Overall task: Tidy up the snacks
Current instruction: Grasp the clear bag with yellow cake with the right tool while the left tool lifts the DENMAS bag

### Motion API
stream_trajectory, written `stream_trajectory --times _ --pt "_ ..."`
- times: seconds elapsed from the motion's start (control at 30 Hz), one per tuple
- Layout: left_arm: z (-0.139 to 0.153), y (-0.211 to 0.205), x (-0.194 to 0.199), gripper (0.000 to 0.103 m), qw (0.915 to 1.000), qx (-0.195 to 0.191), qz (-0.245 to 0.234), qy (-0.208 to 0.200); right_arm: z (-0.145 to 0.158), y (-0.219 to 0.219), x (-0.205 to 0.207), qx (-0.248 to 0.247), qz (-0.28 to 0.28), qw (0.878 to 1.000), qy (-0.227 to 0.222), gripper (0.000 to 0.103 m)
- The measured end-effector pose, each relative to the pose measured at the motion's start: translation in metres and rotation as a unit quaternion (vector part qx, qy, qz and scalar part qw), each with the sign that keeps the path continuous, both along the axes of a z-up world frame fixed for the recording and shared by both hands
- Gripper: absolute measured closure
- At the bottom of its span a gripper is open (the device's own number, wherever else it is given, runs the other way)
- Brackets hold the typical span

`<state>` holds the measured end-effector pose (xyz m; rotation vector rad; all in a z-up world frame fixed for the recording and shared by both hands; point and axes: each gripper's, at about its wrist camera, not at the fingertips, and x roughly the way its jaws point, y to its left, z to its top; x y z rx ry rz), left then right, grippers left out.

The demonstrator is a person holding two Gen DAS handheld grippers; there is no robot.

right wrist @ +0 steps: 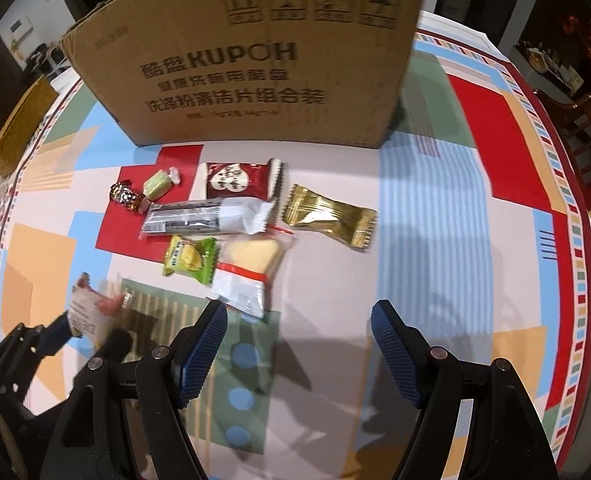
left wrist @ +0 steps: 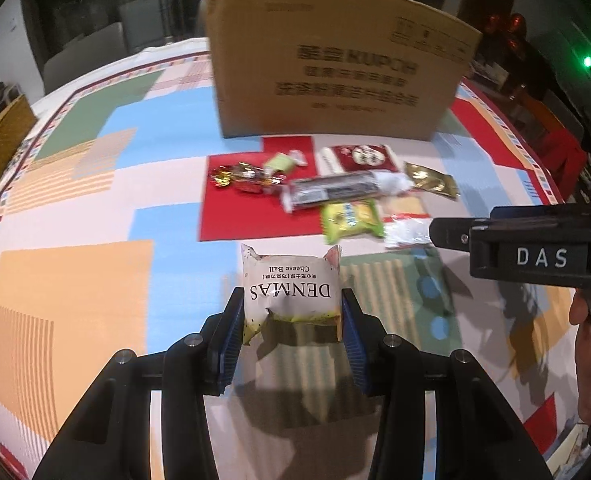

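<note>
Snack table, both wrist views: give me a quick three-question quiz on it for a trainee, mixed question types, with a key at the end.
1. True or false: the left gripper is closed on the white Cheese Ball packet.
2. Multiple choice: what stands behind the loose snacks on the tablecloth? A) a metal bowl B) a cardboard box C) a glass jar
3. Fill in: the right gripper is open with ____ between its fingers.

Key: 1 true. 2 B. 3 nothing; the gold packet and the green packet lie ahead of it, untouched.
</note>
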<state>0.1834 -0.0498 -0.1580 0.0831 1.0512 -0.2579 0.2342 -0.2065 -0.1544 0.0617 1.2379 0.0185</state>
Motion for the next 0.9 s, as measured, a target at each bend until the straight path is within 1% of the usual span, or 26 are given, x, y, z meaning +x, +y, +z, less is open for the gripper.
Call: stream_trajectory --times 0.63,0.7,0.87,0.9 --pt "0.003 0.029 0.014 0.058 0.9992 0.007 0.036 -0.016 -0.015 0.021 0.028 -0.020 -0.015 1.000 0.009 0.029" --pt "0.002 0.031 0.015 0.058 0.9991 0.006 0.039 -0.016 -0.017 0.026 0.030 -0.028 -0.016 0.999 0.009 0.035" --pt "0.002 0.036 0.016 0.058 0.9989 0.003 0.043 -0.017 -0.021 0.031 0.030 -0.041 -0.017 0.999 0.009 0.037" --pt "0.002 0.037 0.016 0.058 0.9989 0.003 0.043 -0.017 -0.022 0.032 0.030 -0.042 -0.015 0.999 0.008 0.039"
